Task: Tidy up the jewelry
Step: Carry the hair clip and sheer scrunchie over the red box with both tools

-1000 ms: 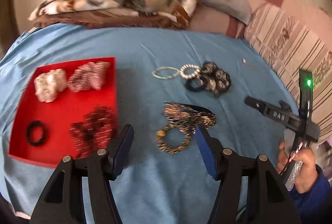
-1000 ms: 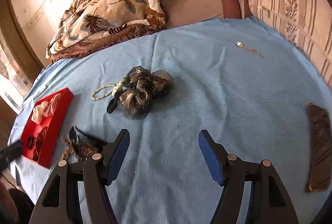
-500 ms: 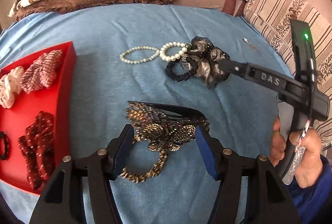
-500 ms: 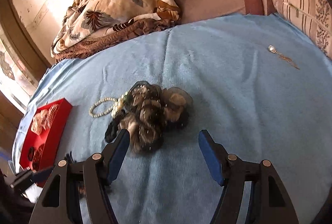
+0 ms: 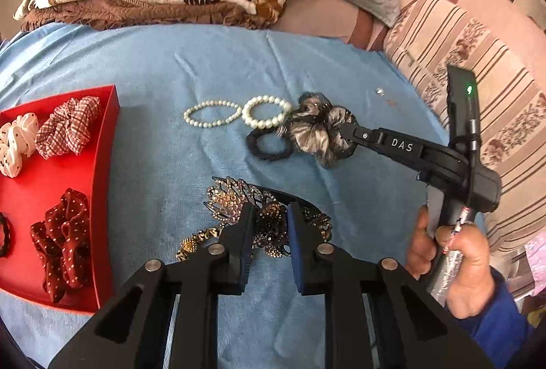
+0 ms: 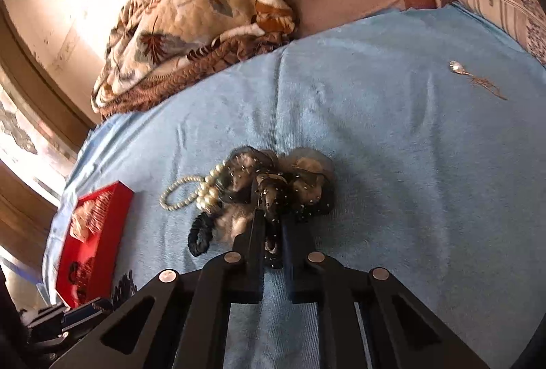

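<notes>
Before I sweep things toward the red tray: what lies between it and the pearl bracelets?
Nothing: only bare blue cloth separates the red tray from the pearl bracelets, as the left wrist view shows.

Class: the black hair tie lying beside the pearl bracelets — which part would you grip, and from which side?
Grip the black hair tie at its near-left arc, coming from above. It lies flat; its far-right rim touches the organza scrunchie and pearl bracelets.

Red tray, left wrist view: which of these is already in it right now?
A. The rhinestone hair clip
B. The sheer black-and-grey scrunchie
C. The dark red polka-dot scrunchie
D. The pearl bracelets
C: the dark red polka-dot scrunchie lies inside the red tray; the other three are out on the blue cloth.
</notes>
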`<action>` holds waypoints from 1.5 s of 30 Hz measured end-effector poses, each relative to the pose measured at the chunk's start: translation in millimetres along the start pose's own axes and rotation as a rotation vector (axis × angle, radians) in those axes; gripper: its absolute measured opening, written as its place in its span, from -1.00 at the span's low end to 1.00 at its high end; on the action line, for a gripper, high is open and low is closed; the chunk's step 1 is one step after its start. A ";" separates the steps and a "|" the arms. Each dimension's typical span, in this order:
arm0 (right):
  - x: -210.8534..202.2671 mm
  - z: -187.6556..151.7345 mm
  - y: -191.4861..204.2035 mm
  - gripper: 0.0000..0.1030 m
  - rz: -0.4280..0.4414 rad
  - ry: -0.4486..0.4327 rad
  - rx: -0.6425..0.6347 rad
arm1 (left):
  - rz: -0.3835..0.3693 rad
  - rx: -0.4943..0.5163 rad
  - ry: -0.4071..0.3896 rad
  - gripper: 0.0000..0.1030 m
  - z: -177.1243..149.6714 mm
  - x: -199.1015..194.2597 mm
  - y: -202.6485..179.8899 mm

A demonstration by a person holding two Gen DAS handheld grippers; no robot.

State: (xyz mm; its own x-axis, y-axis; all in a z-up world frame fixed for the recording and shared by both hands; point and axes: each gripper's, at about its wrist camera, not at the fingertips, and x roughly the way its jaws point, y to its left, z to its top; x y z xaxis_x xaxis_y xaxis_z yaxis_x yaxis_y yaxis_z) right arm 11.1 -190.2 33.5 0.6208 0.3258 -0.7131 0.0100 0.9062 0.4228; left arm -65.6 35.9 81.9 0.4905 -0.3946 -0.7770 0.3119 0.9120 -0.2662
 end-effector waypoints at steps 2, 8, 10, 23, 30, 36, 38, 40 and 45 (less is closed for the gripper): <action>-8.8 -0.7 -1.9 -0.83 0.002 -0.018 0.015 | -0.020 -0.003 -0.018 -0.64 0.2 -11.9 -2.2; -43.5 -2.6 -1.2 -0.84 0.028 -0.097 0.037 | -0.046 0.014 -0.085 -0.64 0.6 -47.6 -10.2; -54.2 -6.0 2.6 -0.84 0.024 -0.124 0.025 | -0.029 0.029 -0.116 -0.64 -1.1 -58.4 -11.2; -85.5 -53.0 37.2 -0.84 0.031 -0.159 -0.063 | -0.068 0.070 -0.269 -0.64 -24.8 -129.8 15.1; -86.2 -83.7 61.3 -0.84 0.005 -0.138 -0.129 | -0.435 -0.045 -0.268 -0.64 -32.2 -168.5 65.1; -80.7 -96.9 74.5 -0.84 -0.003 -0.116 -0.164 | -0.569 -0.118 -0.314 -0.64 -38.3 -198.8 101.9; -80.5 -98.6 77.2 -0.84 -0.009 -0.114 -0.175 | -0.511 -0.124 -0.329 -0.64 -38.6 -204.2 108.6; -80.2 -99.5 79.3 -0.84 -0.006 -0.103 -0.178 | -0.415 -0.144 -0.331 -0.64 -38.6 -206.6 119.0; -85.4 -97.6 93.2 -0.84 0.019 -0.095 -0.188 | -0.201 -0.187 -0.306 -0.64 -33.3 -195.0 146.9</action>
State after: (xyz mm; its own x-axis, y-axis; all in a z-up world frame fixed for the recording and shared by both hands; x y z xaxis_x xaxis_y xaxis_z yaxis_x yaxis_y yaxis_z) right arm -117.5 -107.3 79.2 0.6906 0.3247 -0.6462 -0.1436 0.9373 0.3175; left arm -142.6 250.5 175.3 0.6633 -0.5559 -0.5010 0.2864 0.8071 -0.5163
